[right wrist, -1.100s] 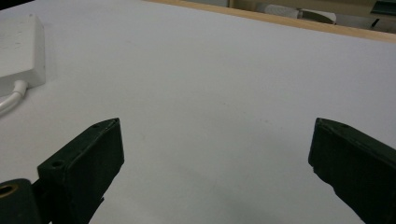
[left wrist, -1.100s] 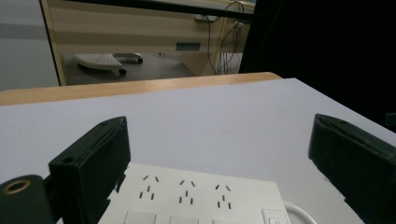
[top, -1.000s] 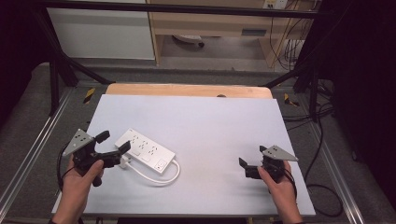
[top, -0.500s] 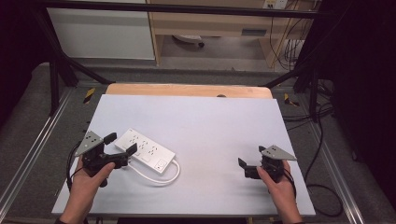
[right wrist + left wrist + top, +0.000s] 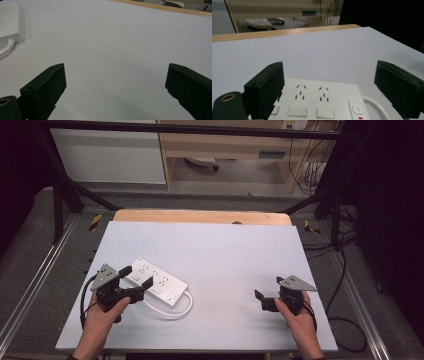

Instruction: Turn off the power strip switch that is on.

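the white power strip (image 5: 156,281) is laid flat on the left part of the grey table (image 5: 225,250), with its white cable (image 5: 172,310) curled at the near end. the left gripper (image 5: 136,276) is held with its jaws wide apart just over the near left part of the strip, which is seen between and below the jaws in the left gripper view, not touched. the right gripper (image 5: 261,299) is kept released too, over bare table, well apart from the strip.

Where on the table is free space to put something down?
The white table is bare between the power strip and the right hand-held gripper, and along the far wooden edge. The near-left corner is crowded: power strip, its cable, left hand-held gripper.
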### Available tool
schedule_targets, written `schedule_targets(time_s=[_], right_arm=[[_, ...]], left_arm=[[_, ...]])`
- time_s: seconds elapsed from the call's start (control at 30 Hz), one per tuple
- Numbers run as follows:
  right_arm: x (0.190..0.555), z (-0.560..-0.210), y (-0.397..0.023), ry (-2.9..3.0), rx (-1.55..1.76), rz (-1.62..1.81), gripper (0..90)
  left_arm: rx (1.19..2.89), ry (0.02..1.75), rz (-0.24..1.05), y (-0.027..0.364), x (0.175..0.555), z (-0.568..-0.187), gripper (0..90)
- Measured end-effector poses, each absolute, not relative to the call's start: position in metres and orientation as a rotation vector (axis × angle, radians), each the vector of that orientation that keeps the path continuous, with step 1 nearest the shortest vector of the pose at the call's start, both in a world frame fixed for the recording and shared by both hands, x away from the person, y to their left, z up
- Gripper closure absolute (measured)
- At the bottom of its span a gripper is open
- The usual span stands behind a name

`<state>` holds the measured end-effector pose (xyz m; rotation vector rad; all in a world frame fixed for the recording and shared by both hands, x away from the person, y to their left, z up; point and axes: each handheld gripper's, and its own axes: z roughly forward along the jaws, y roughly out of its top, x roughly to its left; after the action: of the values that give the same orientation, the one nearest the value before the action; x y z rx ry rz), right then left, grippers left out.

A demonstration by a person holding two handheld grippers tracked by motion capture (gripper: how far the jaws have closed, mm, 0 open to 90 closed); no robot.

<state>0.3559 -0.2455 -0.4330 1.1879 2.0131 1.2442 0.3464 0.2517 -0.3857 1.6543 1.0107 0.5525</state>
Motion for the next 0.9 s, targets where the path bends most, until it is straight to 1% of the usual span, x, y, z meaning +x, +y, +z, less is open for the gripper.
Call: schedule_targets(time_s=[0.27, 0.43, 0.9], right_arm=[[0.356, -0.434, -0.245, 2.019, 1.187, 1.235, 3.7], [0.357, -0.434, -0.245, 2.025, 1.186, 1.232, 3.7], [0.358, -0.435, -0.244, 2.033, 1.192, 1.222, 3.7]], left_arm=[[1.677, 1.005, 0.54, 0.244, 0.35, -0.392, 10.6], [1.694, 1.001, 0.531, 0.241, 0.351, -0.396, 13.5], [1.742, 0.986, 0.517, 0.235, 0.351, -0.403, 36.9]])
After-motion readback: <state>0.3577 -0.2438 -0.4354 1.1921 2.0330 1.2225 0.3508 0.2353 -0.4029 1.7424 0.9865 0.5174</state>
